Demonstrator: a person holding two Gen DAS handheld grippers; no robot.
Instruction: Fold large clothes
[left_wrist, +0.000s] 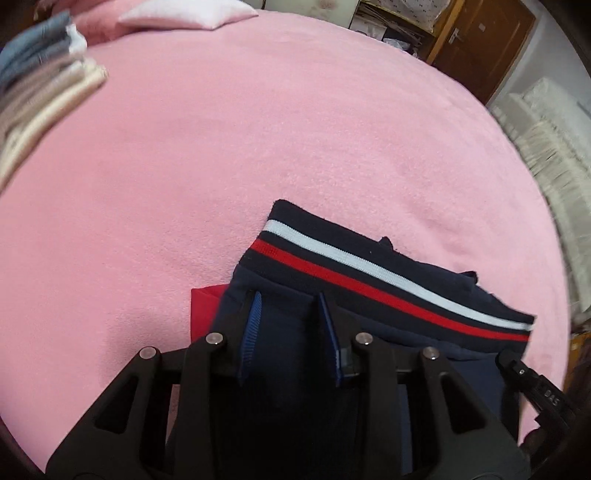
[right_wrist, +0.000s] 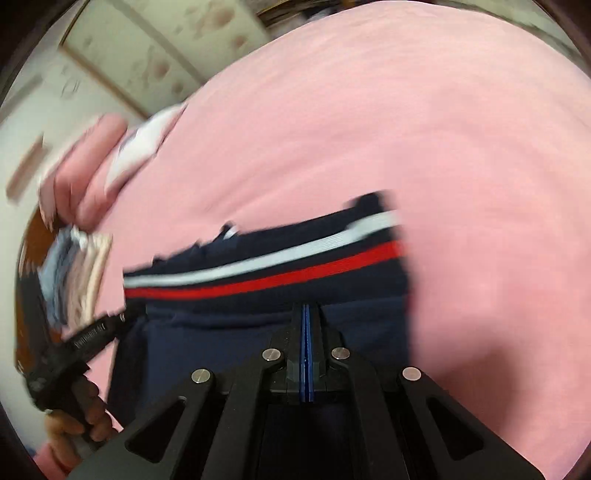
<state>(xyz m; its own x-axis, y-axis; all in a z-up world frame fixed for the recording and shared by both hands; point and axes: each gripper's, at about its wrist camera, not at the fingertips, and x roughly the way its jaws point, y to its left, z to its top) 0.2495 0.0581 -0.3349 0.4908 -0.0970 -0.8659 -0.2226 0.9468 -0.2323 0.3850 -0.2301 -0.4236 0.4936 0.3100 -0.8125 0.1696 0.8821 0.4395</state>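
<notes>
Navy garment (left_wrist: 373, 266) with a red-and-white striped band lies folded at the near edge of the pink bed (left_wrist: 258, 147). Left gripper (left_wrist: 290, 325) hovers over it, jaws apart, nothing between them. Right gripper (right_wrist: 306, 332) fully closed, empty, above the same fabric.

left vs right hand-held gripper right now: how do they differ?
The left hand-held gripper has its blue pads apart, navy fabric showing between them; the right hand-held gripper has its pads pressed together. The left view is sharp, the right view is motion-blurred. Both point down over the navy striped garment on the pink bed.
</notes>
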